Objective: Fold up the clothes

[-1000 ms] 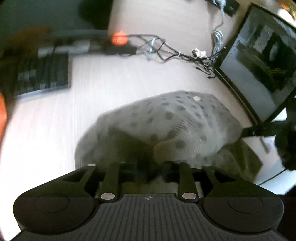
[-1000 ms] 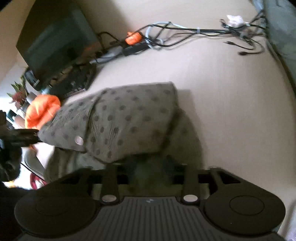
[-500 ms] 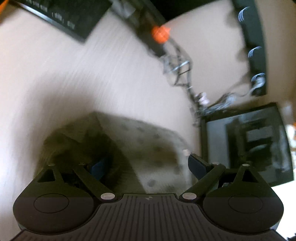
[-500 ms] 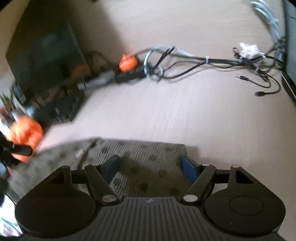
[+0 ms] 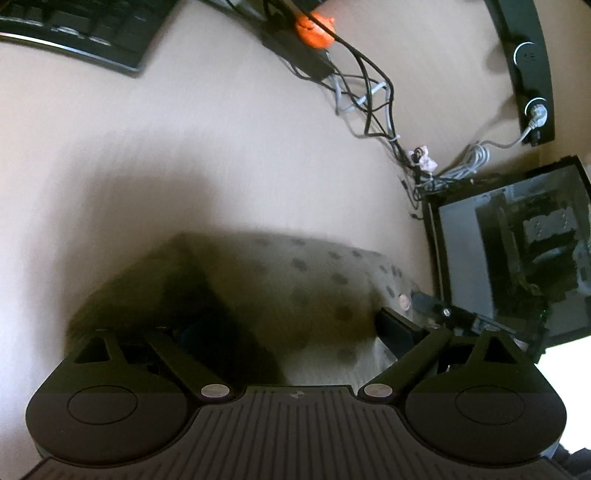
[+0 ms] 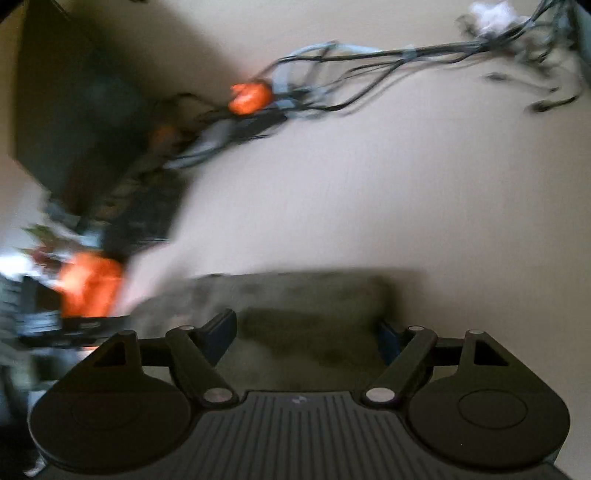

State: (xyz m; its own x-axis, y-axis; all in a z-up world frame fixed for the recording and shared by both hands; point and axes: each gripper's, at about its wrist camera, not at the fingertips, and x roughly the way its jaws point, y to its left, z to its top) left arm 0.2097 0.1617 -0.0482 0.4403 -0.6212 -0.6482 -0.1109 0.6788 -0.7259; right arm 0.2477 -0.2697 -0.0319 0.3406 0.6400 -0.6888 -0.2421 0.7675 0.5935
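Across the lower middle of the left wrist view we see the polka-dot garment (image 5: 295,295) lying on the pale desk (image 5: 184,155), a keyboard (image 5: 74,33) at upper left and a dark glass case (image 5: 517,258) at right. Our left gripper (image 5: 291,332) has just been opening; its jaws stand wide over the cloth, pressing nothing. Low in the blurred right wrist view, our right gripper (image 6: 306,332) has likewise been opening and straddles the garment without clamping it.

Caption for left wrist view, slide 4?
Left gripper, jaws just opened, above the folded dotted garment on the desk.
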